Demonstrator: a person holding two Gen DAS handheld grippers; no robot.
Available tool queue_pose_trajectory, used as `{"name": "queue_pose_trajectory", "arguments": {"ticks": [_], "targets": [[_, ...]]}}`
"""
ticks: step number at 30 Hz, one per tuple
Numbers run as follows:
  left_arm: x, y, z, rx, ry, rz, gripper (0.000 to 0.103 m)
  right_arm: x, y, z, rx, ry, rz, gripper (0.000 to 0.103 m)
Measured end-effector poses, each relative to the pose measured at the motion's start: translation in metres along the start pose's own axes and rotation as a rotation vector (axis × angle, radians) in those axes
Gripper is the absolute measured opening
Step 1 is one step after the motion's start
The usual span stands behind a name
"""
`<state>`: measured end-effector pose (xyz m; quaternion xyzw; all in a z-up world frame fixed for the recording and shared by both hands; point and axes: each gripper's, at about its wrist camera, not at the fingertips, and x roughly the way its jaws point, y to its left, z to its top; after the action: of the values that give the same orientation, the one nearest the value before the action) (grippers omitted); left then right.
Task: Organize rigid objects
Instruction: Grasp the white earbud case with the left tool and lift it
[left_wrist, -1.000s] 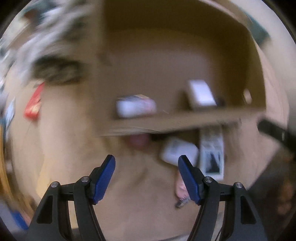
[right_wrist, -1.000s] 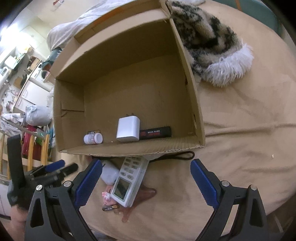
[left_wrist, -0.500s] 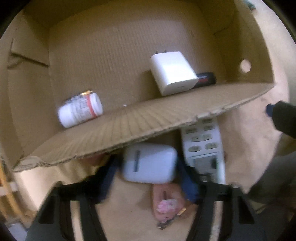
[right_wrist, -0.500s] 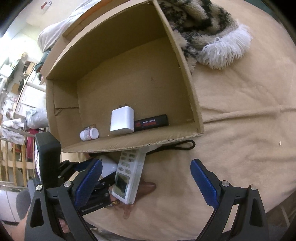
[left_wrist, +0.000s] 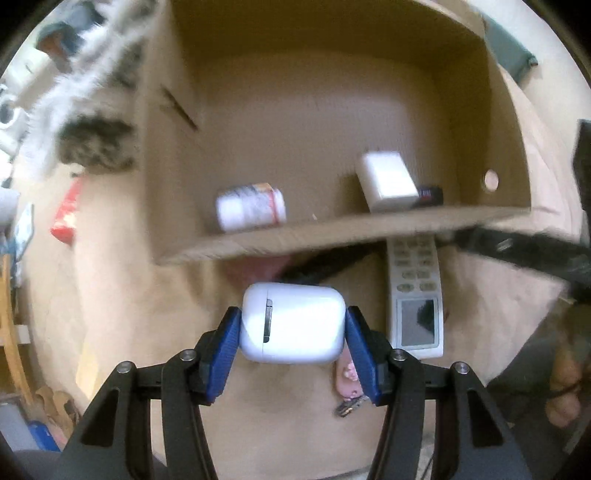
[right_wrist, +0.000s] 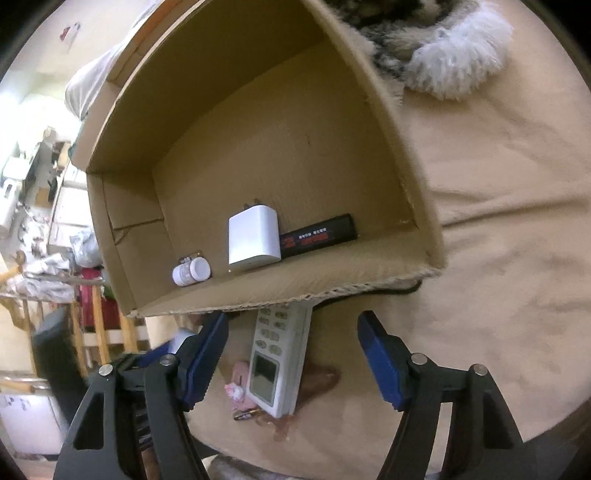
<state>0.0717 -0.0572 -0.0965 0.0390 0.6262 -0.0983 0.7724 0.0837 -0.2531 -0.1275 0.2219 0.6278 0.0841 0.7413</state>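
**Left gripper clamping white earbud case in front of box**

Left gripper (left_wrist: 291, 338) is clamping the white earbud case (left_wrist: 293, 323) between both blue fingers (left_wrist: 227, 345), holding it above the tan cloth (left_wrist: 122, 295), just short of the cardboard box (left_wrist: 280, 238). Right gripper (right_wrist: 291, 356) is hovering with fingers apart, gripping nothing. Below it the remote (right_wrist: 279, 363) is lying partly under the box's near wall, a small battery (right_wrist: 246, 415) and pink item (right_wrist: 236, 384) beside it. Inside the box: pill bottle (right_wrist: 191, 271), white charger (right_wrist: 254, 240), black bar (right_wrist: 318, 236) touching the charger. Furry blanket (right_wrist: 454, 62) is lying beyond the box.
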Motion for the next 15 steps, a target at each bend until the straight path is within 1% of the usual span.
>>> {"name": "queue_pose_trajectory", "arguments": {"ticks": [1,3,5,6,7,9,10,13,15], "targets": [[-0.004,0.002,-0.002,-0.007,-0.014,0.004,0.053,0.004,0.005,0.0,-0.026,0.005,-0.031,0.071],[-0.009,0.005,-0.006,-0.03,-0.022,-0.006,0.053,0.016,0.012,0.002,-0.059,0.026,-0.061,0.066],[-0.011,0.014,-0.009,-0.047,-0.016,-0.018,0.053,0.025,0.013,0.006,-0.075,0.026,-0.106,0.064],[-0.01,0.02,-0.014,-0.056,-0.011,-0.017,0.053,0.029,0.014,0.008,-0.084,0.028,-0.13,0.06],[-0.009,0.026,-0.015,-0.064,-0.007,-0.014,0.053,0.032,0.014,0.009,-0.088,0.031,-0.144,0.049],[-0.006,0.029,-0.012,-0.077,0.002,-0.007,0.053,0.032,0.011,0.009,-0.085,0.027,-0.157,0.037],[-0.004,0.025,-0.012,-0.08,0.004,-0.007,0.053,0.03,0.01,0.009,-0.079,0.016,-0.16,0.034],[-0.003,0.021,-0.01,-0.089,-0.004,-0.004,0.053,0.021,0.003,0.008,-0.052,-0.007,-0.148,0.029],[0.002,0.015,-0.005,-0.087,-0.014,0.0,0.053,0.022,-0.003,0.008,-0.037,-0.008,-0.156,0.028]]}}
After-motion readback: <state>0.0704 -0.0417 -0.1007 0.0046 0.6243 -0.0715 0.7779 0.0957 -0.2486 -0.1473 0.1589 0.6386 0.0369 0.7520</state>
